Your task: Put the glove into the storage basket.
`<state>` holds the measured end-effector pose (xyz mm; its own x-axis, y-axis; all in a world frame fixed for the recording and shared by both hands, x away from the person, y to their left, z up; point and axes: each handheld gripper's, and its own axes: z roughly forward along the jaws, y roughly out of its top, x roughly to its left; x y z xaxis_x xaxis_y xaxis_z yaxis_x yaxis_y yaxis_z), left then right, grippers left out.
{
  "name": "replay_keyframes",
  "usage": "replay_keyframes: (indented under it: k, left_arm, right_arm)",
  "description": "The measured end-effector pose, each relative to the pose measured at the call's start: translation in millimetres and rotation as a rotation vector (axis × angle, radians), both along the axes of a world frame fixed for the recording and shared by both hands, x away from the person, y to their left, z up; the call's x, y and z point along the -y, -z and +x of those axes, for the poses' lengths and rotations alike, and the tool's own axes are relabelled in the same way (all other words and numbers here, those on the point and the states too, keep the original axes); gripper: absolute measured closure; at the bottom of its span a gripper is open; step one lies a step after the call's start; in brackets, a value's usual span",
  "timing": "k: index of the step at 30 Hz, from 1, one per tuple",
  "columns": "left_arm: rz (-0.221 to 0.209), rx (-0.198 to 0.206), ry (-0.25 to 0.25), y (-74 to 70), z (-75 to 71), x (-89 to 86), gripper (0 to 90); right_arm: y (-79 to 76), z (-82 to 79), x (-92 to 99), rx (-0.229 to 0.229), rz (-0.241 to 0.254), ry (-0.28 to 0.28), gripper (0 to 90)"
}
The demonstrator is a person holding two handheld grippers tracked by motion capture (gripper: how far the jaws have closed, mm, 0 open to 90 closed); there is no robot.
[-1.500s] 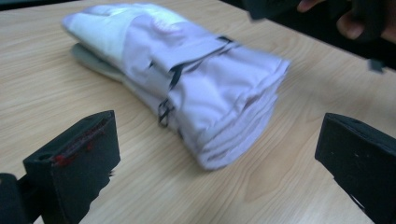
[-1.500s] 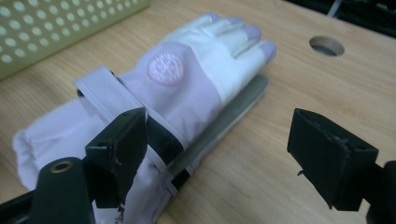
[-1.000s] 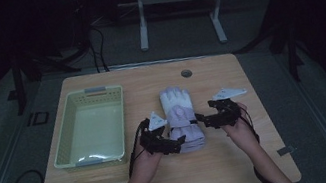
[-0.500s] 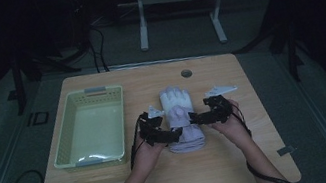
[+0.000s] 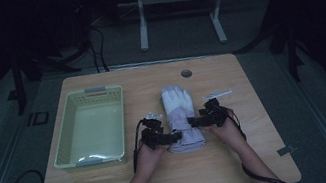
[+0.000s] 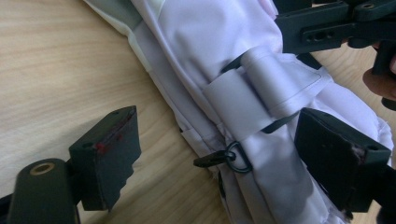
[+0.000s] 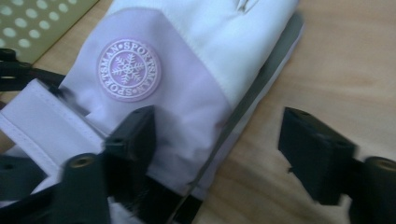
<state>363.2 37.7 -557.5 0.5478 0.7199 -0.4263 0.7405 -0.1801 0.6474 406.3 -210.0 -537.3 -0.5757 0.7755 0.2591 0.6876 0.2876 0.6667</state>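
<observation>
High view: a pale ski glove point(image 5: 179, 114) lies flat near the middle of the wooden table point(image 5: 263, 155), fingers pointing away from the person and cuff toward them, just to the right of a light green basket point(image 5: 63, 155). The left gripper point(image 5: 171, 137) sits at the cuff's left edge and the right gripper point(image 5: 197, 122) at its right edge, each held by a hand coming in from below, with black cables trailing back along the forearms. Left gripper view: the jaws have just been closing but stand apart, one over bare wood, the other on the far side over the glove's cuff; the strap point(image 6: 252, 100) and a small black clip ring point(image 6: 233, 156) lie between them, and the pads are not pressing on the fabric. The right gripper point(image 6: 327, 23) shows at the top right corner over the glove. Right gripper view: its jaws have also just been closing yet remain apart, one resting over the lilac cuff just below a round snowflake badge point(image 7: 129, 70), the other over bare table beside the glove's edge, which lies between them unclamped. A corner of the basket point(image 7: 32, 23) shows at top left.
</observation>
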Motion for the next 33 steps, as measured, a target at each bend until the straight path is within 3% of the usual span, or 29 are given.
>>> replay_keyframes:
  k: [4,7,11,16,21,27,30,33]
  left_arm:
    - [-0.032,-0.037,0.025,7.1,3.6,-1.8,22.6]
    - [-0.047,-0.042,0.059,7.8,4.0,-0.1,35.2]
    - [-0.032,-0.050,0.076,6.1,5.4,1.4,43.8]
    - [0.030,-0.038,0.078,-2.3,2.7,5.0,58.0]
    - [0.053,-0.043,0.079,-9.4,2.2,8.1,68.8]
    - [0.064,-0.056,0.094,-17.6,4.2,9.6,71.7]
    - [0.077,-0.047,0.108,-25.3,4.3,9.7,72.2]
    - [0.083,-0.036,0.115,-32.8,4.0,9.3,72.3]
  right_arm:
    - [3.8,2.6,1.1,-0.079,0.034,-0.009,44.0]
    - [5.3,4.1,0.5,-0.126,0.063,-0.027,54.8]
    - [5.9,3.6,-1.9,-0.148,0.067,-0.022,64.9]
    - [2.6,-1.8,-9.8,-0.099,0.006,-0.013,78.9]
    - [-1.1,-6.9,-15.5,-0.050,-0.036,-0.002,82.1]
    - [-7.5,-9.2,-16.1,-0.041,-0.044,0.015,82.6]
    - [-13.0,-11.2,-17.7,-0.024,-0.059,0.019,82.7]
    - [-19.2,-12.3,-17.4,-0.015,-0.043,0.022,82.7]
